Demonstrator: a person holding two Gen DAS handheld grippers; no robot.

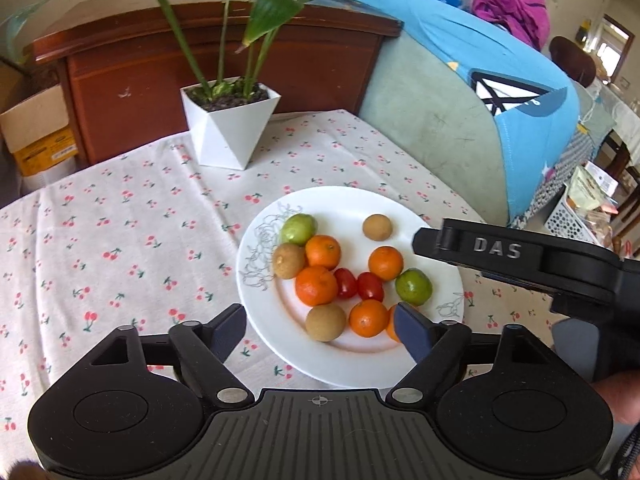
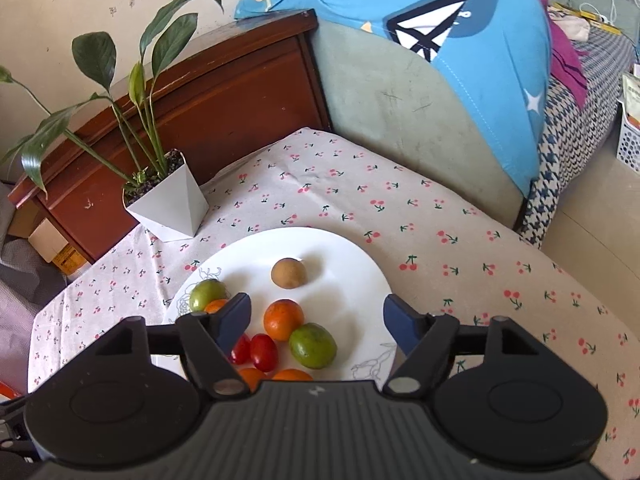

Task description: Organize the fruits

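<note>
A white plate (image 1: 352, 200) on the cherry-print tablecloth (image 1: 120, 240) holds several small oranges (image 1: 316, 285), two green fruits (image 1: 414, 286), three brown round fruits (image 1: 377, 227) and two red cherry tomatoes (image 1: 370, 286). My left gripper (image 1: 318, 320) hangs open over the plate's near edge, its right fingertip in front of an orange, nothing between its pads. One finger of my right gripper (image 1: 432, 240) reaches in over the plate's right rim. In the right wrist view my right gripper (image 2: 316, 310) stands open above an orange (image 2: 283, 319), a green fruit (image 2: 313, 345) and the tomatoes (image 2: 264, 352), gripping none.
A white faceted pot with a leafy plant (image 1: 230, 124) stands on the cloth behind the plate. A brown wooden cabinet (image 1: 224, 68) lies beyond the table. A green sofa arm draped with blue cloth (image 1: 460, 120) borders the right side. Bare cloth stretches left of the plate.
</note>
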